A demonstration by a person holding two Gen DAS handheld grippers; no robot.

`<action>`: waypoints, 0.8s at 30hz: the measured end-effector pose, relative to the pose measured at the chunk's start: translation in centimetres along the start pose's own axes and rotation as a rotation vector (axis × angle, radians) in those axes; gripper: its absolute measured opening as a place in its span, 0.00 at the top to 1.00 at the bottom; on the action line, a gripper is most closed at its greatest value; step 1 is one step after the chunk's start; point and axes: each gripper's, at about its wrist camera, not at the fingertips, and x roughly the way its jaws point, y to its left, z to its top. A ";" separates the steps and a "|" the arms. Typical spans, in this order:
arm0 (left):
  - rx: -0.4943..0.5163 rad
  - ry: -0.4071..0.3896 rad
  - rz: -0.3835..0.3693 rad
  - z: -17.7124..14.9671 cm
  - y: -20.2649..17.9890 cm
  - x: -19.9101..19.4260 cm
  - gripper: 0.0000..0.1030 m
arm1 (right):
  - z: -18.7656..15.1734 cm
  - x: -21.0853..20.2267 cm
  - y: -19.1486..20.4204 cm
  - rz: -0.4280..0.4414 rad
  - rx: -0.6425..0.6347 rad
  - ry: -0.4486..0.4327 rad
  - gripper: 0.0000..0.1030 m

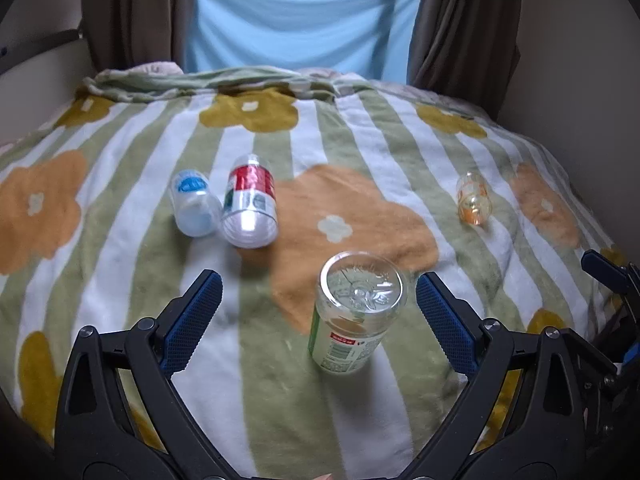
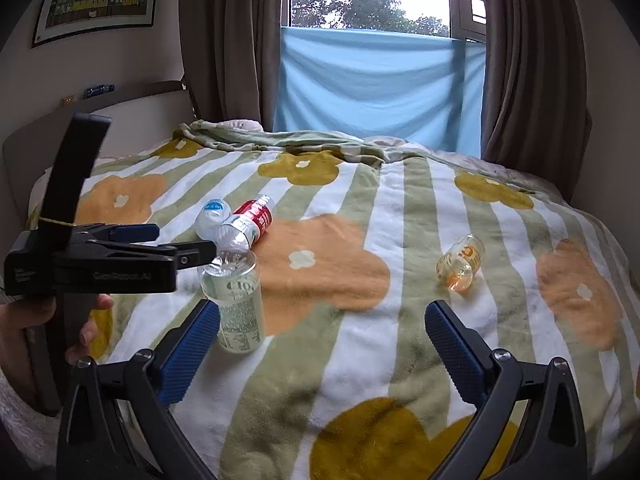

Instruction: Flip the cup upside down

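A clear plastic cup with a green label (image 1: 352,316) stands upside down on the flowered blanket (image 1: 400,152), its base up. It also shows in the right wrist view (image 2: 238,304). My left gripper (image 1: 318,320) is open, its blue pads on either side of the cup and apart from it. In the right wrist view the left gripper (image 2: 176,246) hangs just above the cup. My right gripper (image 2: 322,354) is open and empty, to the right of the cup.
A red-labelled cup (image 1: 250,204) and a blue-labelled cup (image 1: 194,204) lie on their sides together farther back. A small orange-printed cup (image 1: 473,198) lies on its side at the right. Curtains and a blue sheet hang behind the bed.
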 end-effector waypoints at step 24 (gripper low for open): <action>0.009 -0.359 0.104 0.8 5.5 -14.4 0.00 | 6.5 -5.7 4.0 -0.215 0.095 -0.259 0.00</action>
